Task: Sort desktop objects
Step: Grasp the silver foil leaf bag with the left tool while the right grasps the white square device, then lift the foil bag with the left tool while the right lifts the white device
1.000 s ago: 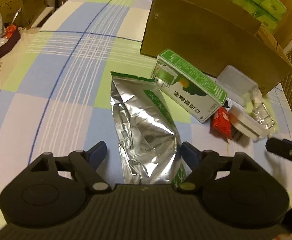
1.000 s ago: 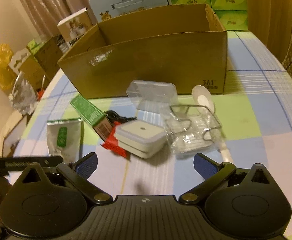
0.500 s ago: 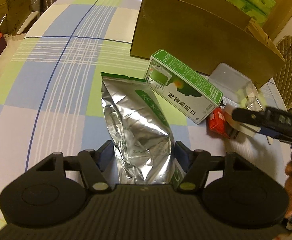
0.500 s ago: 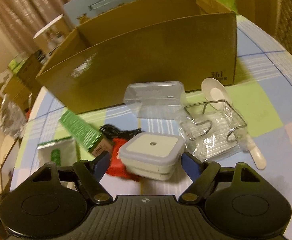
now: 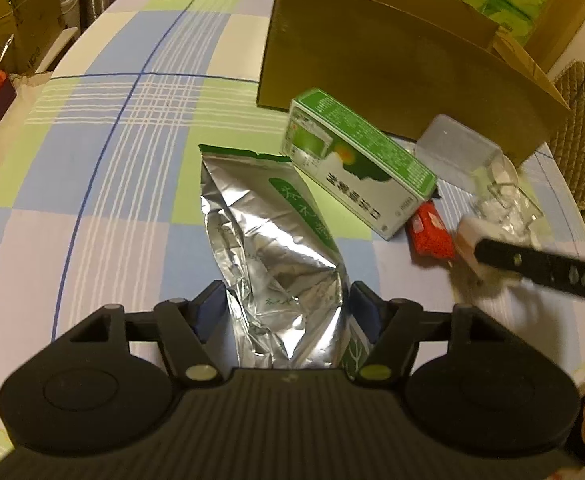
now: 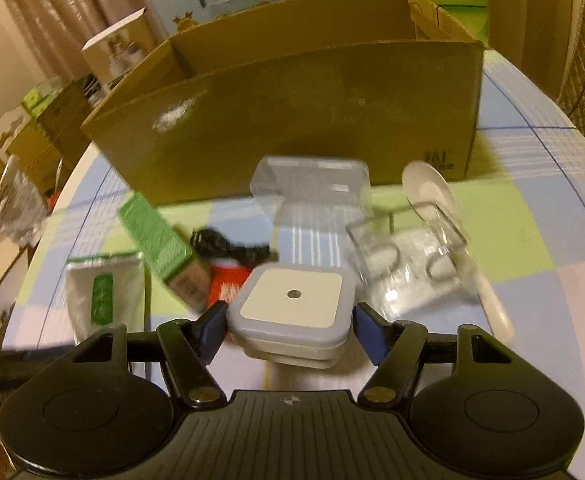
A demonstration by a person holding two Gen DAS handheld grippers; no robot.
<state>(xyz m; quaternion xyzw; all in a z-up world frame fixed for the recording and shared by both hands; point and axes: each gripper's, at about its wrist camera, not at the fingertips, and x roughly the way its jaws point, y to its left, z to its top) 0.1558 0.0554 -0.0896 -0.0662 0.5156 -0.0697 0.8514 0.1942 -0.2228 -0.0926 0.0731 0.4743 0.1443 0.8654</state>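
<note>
A green carton (image 5: pixel 356 160) and a red packet (image 5: pixel 430 232) are lying in front of the cardboard box (image 6: pixel 292 108) on the checked tablecloth (image 5: pixel 104 184) — a clear case (image 6: pixel 312 184) is standing between them. The left gripper (image 5: pixel 286 312) is closing against the foil bag (image 5: pixel 276 256), its pads touching both sides. The right gripper (image 6: pixel 290 326) is sitting partly open around the white square box (image 6: pixel 292 300) — whether the pads are touching, I cannot tell.

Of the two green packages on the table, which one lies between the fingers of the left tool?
The silver foil pouch with the green label; the green carton lies beyond it, near the cardboard box.
</note>
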